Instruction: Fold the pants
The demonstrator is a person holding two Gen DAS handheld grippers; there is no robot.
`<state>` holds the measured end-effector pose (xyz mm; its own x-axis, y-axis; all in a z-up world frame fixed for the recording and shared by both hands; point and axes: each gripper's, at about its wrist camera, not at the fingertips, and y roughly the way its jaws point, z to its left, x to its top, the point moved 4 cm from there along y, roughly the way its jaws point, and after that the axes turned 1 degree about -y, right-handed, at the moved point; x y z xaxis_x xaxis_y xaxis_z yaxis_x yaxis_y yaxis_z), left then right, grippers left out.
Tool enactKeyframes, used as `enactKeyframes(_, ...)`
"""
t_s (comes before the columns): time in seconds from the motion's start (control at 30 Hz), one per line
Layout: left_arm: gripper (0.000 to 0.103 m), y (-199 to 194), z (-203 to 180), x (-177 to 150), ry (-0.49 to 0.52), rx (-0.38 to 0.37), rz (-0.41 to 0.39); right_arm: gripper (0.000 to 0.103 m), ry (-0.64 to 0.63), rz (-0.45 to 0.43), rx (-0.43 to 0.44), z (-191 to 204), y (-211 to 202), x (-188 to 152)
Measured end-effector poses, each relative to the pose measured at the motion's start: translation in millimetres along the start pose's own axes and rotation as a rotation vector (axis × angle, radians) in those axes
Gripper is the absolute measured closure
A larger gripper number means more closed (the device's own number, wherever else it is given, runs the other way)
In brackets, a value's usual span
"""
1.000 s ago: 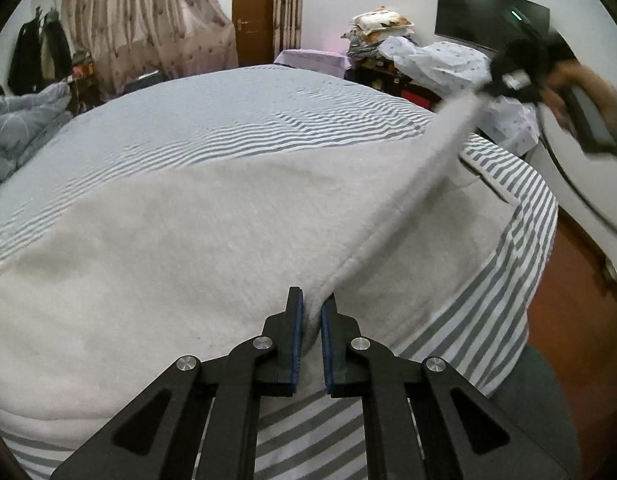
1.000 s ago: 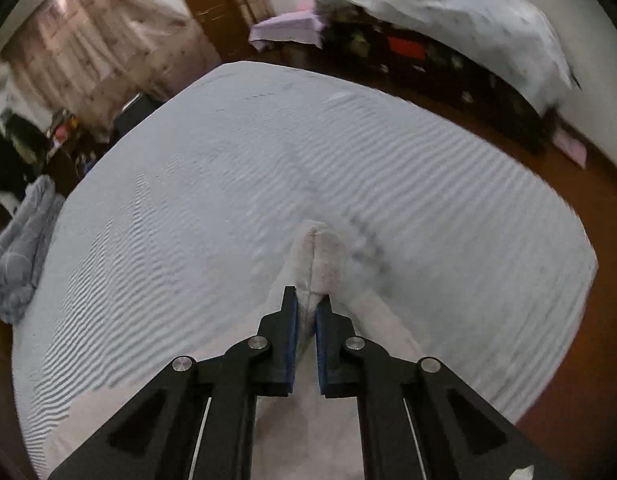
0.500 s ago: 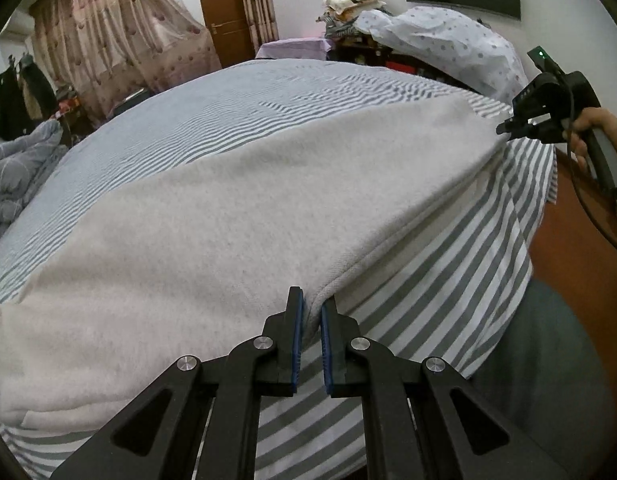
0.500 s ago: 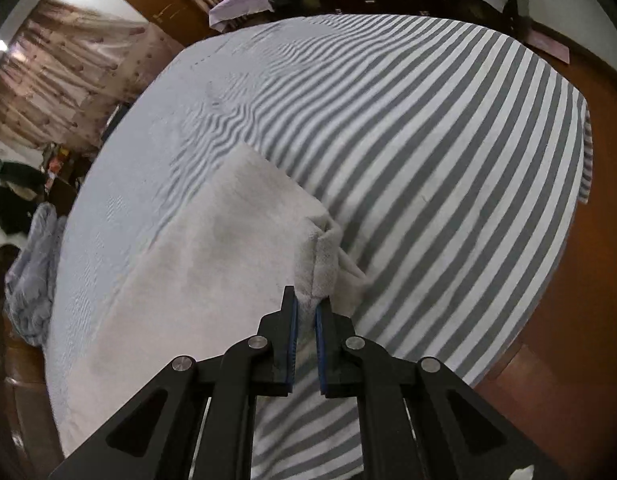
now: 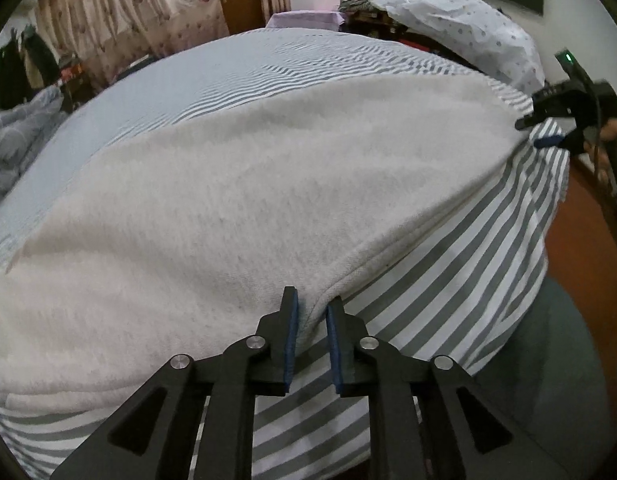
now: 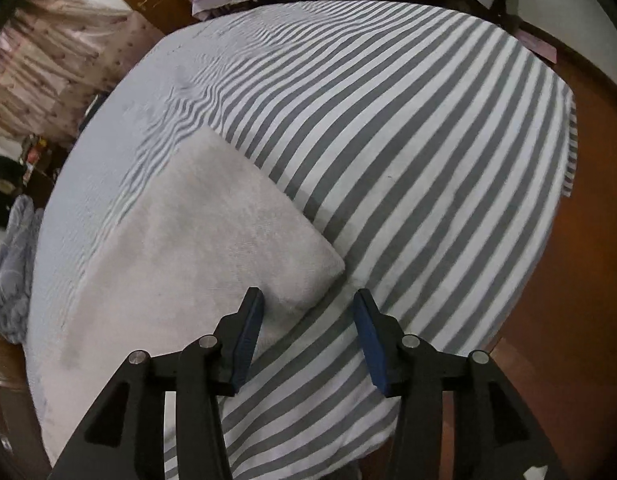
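Note:
The pale grey fleece pants (image 5: 244, 200) lie folded lengthwise and flat along the near edge of the striped bed. My left gripper (image 5: 311, 320) is open a little, its pads on either side of the pants' near edge, no longer pinching. My right gripper (image 6: 308, 320) is wide open just behind the pants' end corner (image 6: 308, 272), with nothing held; it also shows at the far right of the left wrist view (image 5: 548, 132).
The bed (image 6: 428, 160) has a grey and white striped sheet that hangs over its edge. Wooden floor (image 6: 580, 280) lies to the right. A quilt bundle (image 5: 12, 140) sits at the left, furniture piled with bedding (image 5: 460, 28) at the back.
Both grippers brought the pants down flat onto the bed near its front edge, then opened. The right one let go fully, the left one loosened its grip.

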<state>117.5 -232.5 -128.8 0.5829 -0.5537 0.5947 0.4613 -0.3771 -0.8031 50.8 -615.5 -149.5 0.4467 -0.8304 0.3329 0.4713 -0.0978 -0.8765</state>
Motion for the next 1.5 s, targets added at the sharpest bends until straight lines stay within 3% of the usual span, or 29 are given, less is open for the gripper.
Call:
enactKeyframes(0.13,0.079,-19,8,11,-0.081,-0.065,-0.013,0.058,-0.024,-0.039,0.011,6,-24,-7)
enactKeyframes(0.23,0.076,-46,19,21,-0.144,-0.136,-0.073,0.058,-0.057,-0.086,0.01,19,-45,-10)
enactKeyframes(0.37,0.058,-62,52,36,-0.225,-0.075,-0.146,0.058,-0.147,-0.115,0.038,59,-65,-14)
enactKeyframes(0.43,0.057,-57,72,43,-0.275,-0.028,-0.151,0.058,-0.199,-0.095,0.075,85,-67,-16)
enactKeyframes(0.6,0.057,-26,118,44,-0.416,0.084,-0.093,0.058,-0.401,0.009,0.212,177,-55,-37)
enactKeyframes(0.8,0.057,-2,144,22,-0.499,0.161,-0.034,0.058,-0.688,0.201,0.378,311,-25,-84)
enactKeyframes(0.9,0.057,-1,155,15,-0.541,0.153,-0.032,0.058,-0.74,0.332,0.46,368,3,-101)
enactKeyframes(1.07,0.057,-9,188,16,-0.588,0.17,-0.07,0.06,-0.745,0.517,0.483,436,60,-126)
enactKeyframes(1.17,0.057,-3,203,18,-0.612,0.157,-0.058,0.068,-0.7,0.602,0.479,460,94,-137)
enactKeyframes(1.3,0.057,5,206,6,-0.633,0.134,-0.022,0.076,-0.703,0.635,0.46,469,118,-156)
enactKeyframes(1.5,0.057,1,198,-13,-0.603,0.14,-0.04,0.078,-0.823,0.635,0.476,461,102,-193)
